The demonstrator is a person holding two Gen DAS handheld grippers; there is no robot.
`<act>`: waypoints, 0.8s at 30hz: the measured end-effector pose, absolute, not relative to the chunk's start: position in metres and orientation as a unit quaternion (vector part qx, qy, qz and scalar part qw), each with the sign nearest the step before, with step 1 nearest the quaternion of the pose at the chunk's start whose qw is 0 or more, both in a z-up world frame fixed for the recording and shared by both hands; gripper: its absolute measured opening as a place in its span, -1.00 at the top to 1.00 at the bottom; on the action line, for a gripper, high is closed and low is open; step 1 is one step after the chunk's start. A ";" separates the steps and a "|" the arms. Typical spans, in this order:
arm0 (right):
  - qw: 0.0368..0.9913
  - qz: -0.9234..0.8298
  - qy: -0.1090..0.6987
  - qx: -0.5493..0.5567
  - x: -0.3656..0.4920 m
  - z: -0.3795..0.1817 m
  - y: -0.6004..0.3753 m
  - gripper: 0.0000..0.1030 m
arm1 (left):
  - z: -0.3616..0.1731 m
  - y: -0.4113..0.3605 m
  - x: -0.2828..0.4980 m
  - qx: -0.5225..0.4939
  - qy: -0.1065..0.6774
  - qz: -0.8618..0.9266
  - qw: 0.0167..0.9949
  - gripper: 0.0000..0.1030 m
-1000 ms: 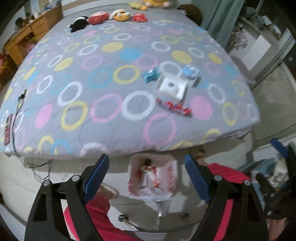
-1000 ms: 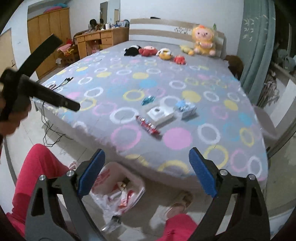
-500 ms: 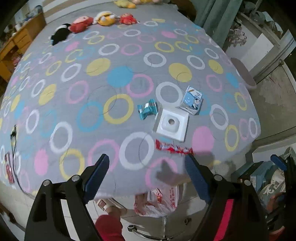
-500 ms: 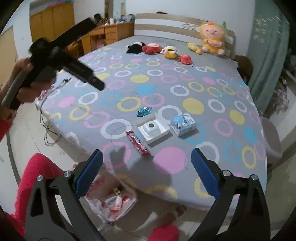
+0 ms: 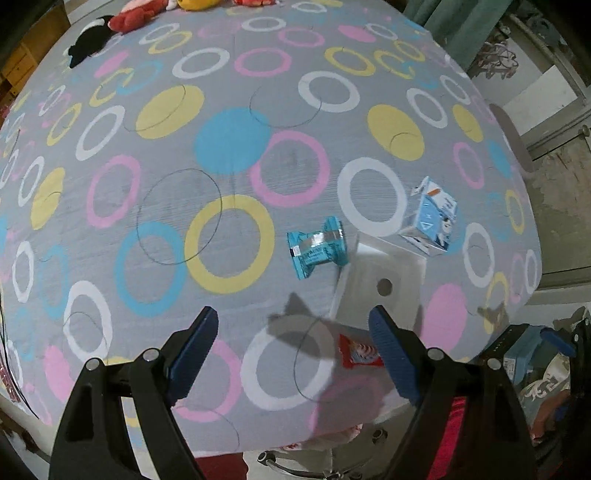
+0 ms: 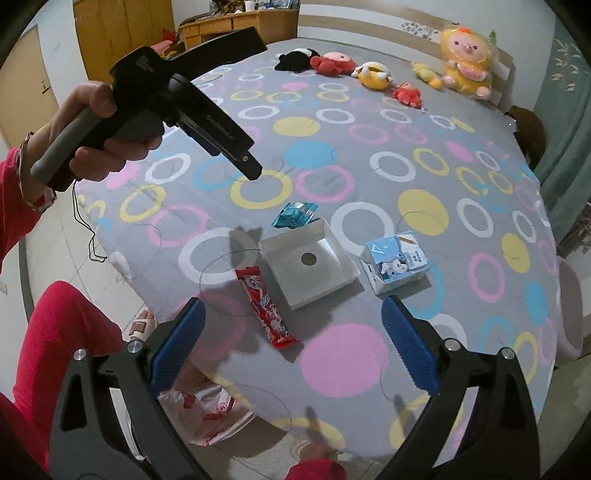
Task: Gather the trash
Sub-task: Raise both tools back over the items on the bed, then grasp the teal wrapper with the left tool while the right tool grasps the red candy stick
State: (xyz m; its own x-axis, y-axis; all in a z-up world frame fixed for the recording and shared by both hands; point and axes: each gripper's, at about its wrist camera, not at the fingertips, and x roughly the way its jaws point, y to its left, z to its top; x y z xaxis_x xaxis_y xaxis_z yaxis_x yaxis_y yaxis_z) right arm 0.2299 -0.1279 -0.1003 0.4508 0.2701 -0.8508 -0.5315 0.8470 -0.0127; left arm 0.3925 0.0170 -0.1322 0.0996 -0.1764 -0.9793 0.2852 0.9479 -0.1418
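Right now both of my grippers hang over the near edge of a bed [image 6: 369, 155] spread with a grey sheet printed in pink, yellow, blue and white rings and discs. My left gripper [image 5: 291, 347] has its blue-padded jaws spread wide with nothing between them; my right gripper [image 6: 291, 332] is just as wide open and holds nothing.

The trash lies in a loose cluster on the sheet near that edge. A red wrapper [image 6: 266, 306] lies nearest to me, just left of a shallow white tray [image 6: 332, 273] with a round dark spot at its middle. A crumpled teal wrapper [image 6: 295, 215] sits at the tray's far left corner, touching or all but touching it. A small blue-and-white carton [image 6: 397, 264] lies on its side just right of the tray. In the left wrist view the red wrapper [image 5: 360, 352] shows partly behind my right finger pad.

My left hand [image 6: 99, 133] grips the left tool over the left part of the bed. Plush toys [image 6: 467, 66] line the far end by the headboard. A wooden desk [image 6: 236, 22] and wardrobe stand at the far left, and a teal curtain [image 6: 569, 110] hangs on the right. On the tiled floor beside the bed lies a white-and-red plastic bag [image 6: 210, 413], below the near edge.
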 end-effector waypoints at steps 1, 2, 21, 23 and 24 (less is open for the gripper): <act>0.838 0.242 0.469 -0.140 0.232 -0.104 -0.127 -0.82 | -0.137 0.016 0.397 0.042 0.655 -0.155 0.738 -0.58; 0.834 0.247 0.474 -0.142 0.235 -0.109 -0.125 -0.82 | -0.140 0.015 0.400 0.041 0.657 -0.155 0.737 -0.58; 0.772 0.294 0.537 -0.171 0.249 -0.217 -0.099 -0.79 | -0.218 -0.014 0.447 0.015 0.695 -0.155 0.702 -0.58; 0.767 0.296 0.544 -0.169 0.252 -0.226 -0.098 -0.72 | -0.224 -0.014 0.449 0.010 0.698 -0.154 0.699 -0.58; 0.765 0.296 0.547 -0.168 0.253 -0.230 -0.098 -0.72 | -0.227 -0.015 0.451 0.010 0.699 -0.153 0.698 -0.58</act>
State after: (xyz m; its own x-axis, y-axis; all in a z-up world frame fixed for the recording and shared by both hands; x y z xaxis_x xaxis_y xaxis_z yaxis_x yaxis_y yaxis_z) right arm 0.2528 -0.0977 -0.2298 0.2265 0.2697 -0.9359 -0.6362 0.7686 0.0675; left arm 0.4506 -0.0149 -0.2266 -0.0251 -0.2002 -0.9794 0.2269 0.9530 -0.2006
